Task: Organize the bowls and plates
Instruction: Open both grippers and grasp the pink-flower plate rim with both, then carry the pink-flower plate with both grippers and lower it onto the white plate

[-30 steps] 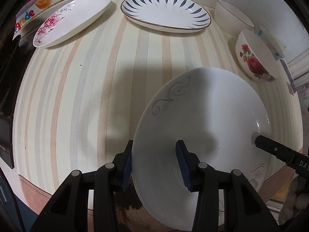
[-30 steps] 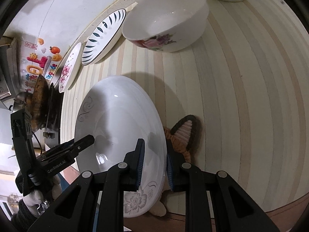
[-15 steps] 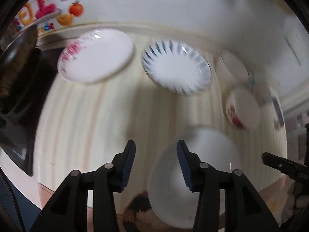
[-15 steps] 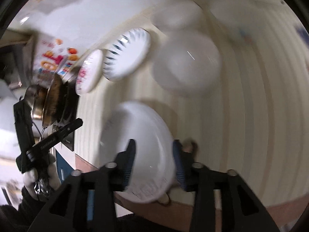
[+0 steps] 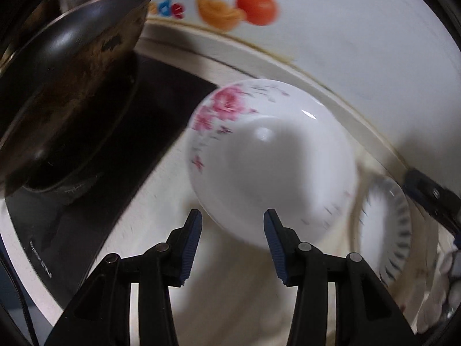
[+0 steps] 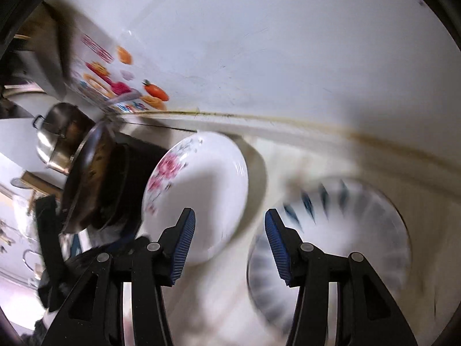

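A white plate with pink flowers (image 5: 270, 155) lies on the striped counter next to the stove. Just short of its near rim my left gripper (image 5: 232, 225) hangs open, its pads touching nothing. The right wrist view shows the same flowered plate (image 6: 198, 196) at the left and a blue-striped plate (image 6: 331, 245) at the right. My right gripper (image 6: 230, 225) hovers over the gap between the two; its jaws are opening and hold nothing. The blue-striped plate (image 5: 386, 230) also shows at the right of the left wrist view, where the right gripper (image 5: 429, 199) comes in. Both views are blurred.
A dark, worn wok (image 5: 66, 86) sits on the black stove (image 5: 115, 144) left of the flowered plate. A steel pot (image 6: 54, 141) stands behind it. The white wall with fruit stickers (image 5: 253, 5) closes off the back of the counter.
Both grippers have left the large white plate and swung to the back left, toward the pink-flowered plate. The right jaws, earlier shut on the white plate's rim, have opened.
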{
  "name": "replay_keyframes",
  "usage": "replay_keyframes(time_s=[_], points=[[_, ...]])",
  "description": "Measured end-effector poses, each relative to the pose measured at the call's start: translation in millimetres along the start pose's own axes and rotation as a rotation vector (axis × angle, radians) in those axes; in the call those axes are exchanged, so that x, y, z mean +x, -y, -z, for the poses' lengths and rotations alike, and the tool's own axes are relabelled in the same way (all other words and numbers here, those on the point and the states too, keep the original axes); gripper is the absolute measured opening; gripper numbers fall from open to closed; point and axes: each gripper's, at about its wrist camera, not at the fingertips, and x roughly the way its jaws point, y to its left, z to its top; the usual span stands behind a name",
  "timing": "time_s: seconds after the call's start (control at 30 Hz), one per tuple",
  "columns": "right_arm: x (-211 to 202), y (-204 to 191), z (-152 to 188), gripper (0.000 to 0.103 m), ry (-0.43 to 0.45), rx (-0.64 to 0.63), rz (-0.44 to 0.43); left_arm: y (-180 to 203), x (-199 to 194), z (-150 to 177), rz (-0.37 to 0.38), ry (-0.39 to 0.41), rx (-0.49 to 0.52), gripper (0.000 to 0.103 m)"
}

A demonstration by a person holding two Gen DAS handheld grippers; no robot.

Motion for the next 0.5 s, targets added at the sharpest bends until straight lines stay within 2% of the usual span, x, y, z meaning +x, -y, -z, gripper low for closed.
replay_keyframes(time_s=[0.13,0.27,0.3,0.4,0.5], points=[[60,-1,-36,0.050,-0.032,-0.014,0.026,-6,16,-9,-0.042,-0.010,-0.023,0.042],[97,3,-50,0.035,-0.058,-0.025,0.036,-8,32,-12,-0.056,-0.036,-0.019,0.042],[103,1,-52,0.029,-0.051,-0.034,0.047,-8,36,-12,-0.048,-0.042,-0.022,0.042],[114,1,-46,0.024,-0.054,-0.055,0.061,-11,39,-10,-0.019,-0.038,-0.037,0.039],[119,4,-44,0.022,-0.040,-0.035,0.056,-12,37,-5,-0.036,-0.019,-0.052,0.032]])
